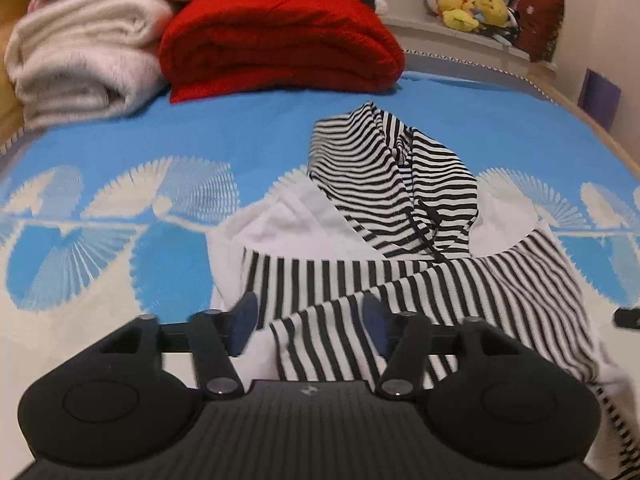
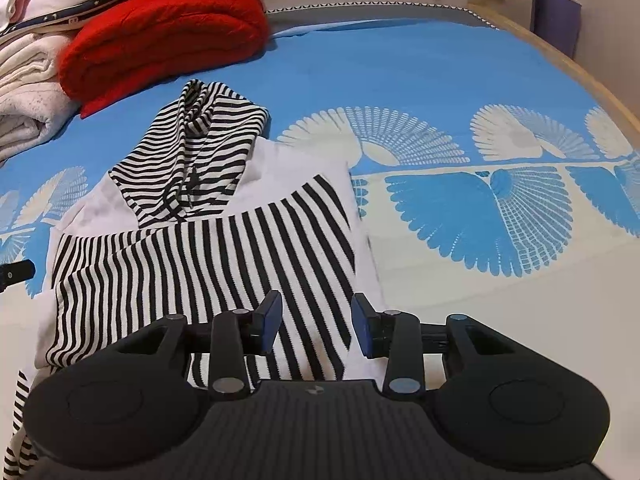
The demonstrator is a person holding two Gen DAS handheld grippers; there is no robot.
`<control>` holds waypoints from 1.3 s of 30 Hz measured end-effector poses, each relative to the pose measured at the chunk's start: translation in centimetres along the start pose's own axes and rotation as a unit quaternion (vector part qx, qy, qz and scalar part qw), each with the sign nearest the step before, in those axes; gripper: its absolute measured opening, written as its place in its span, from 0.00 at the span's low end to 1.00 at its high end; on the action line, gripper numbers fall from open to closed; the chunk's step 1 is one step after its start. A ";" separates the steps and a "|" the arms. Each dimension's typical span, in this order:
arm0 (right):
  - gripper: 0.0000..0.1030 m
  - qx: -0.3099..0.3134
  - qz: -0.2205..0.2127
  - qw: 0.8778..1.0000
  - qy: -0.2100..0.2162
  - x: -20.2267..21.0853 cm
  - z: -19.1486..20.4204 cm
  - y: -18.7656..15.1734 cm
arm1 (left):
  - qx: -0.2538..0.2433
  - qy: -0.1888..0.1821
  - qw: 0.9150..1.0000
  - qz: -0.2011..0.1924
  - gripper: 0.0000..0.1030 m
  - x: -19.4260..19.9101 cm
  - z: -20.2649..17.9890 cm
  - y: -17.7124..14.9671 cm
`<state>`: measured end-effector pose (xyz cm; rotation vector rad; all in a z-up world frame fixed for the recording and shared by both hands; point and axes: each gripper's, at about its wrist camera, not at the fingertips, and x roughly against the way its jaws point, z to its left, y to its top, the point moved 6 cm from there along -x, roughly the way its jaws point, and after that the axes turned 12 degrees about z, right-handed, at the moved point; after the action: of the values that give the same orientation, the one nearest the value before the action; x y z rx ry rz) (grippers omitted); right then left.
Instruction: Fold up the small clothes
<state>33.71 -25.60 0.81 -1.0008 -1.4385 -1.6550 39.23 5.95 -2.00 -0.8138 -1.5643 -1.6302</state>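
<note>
A small black-and-white striped garment with white panels lies on the blue and white bedspread, its striped hood toward the far side. It also shows in the right wrist view. My left gripper is open, its fingers on either side of a striped fold at the garment's near edge. My right gripper is open over the garment's near right corner, with striped cloth between its fingers.
A folded red blanket and a folded cream blanket lie at the back left of the bed. Yellow plush toys sit on a shelf behind. The bed's wooden edge runs along the right.
</note>
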 end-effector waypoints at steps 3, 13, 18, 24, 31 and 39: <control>0.42 0.000 -0.005 1.000 -0.003 0.1 -0.4 0.0 | -0.024 0.016 0.999 -0.023 0.69 0.6 -0.6 0.1; 0.44 0.017 -0.067 0.997 -0.023 1.0 -1.1 1.3 | -0.004 0.017 0.999 -0.048 0.67 0.8 0.1 1.1; 0.44 0.007 -0.072 0.997 -0.008 1.5 -1.3 3.3 | 0.014 0.016 0.999 -0.050 0.17 1.8 0.8 3.9; 0.42 -0.006 -0.060 0.998 -0.010 0.7 -2.4 4.7 | 0.056 0.002 0.996 -0.070 0.11 -0.9 0.6 12.5; 0.26 -0.013 -0.038 0.999 -0.025 -0.5 -4.4 5.0 | 0.072 -0.046 0.996 -0.020 0.11 -12.2 -0.3 21.8; 0.26 -0.008 -0.019 0.999 -0.037 -1.7 -5.4 4.5 | 0.125 -0.064 0.990 0.006 0.28 -23.9 0.3 28.1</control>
<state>37.91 -31.48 0.81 -1.0601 -1.5031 -1.6758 75.73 7.95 -6.87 -0.8028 -1.8063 -1.3591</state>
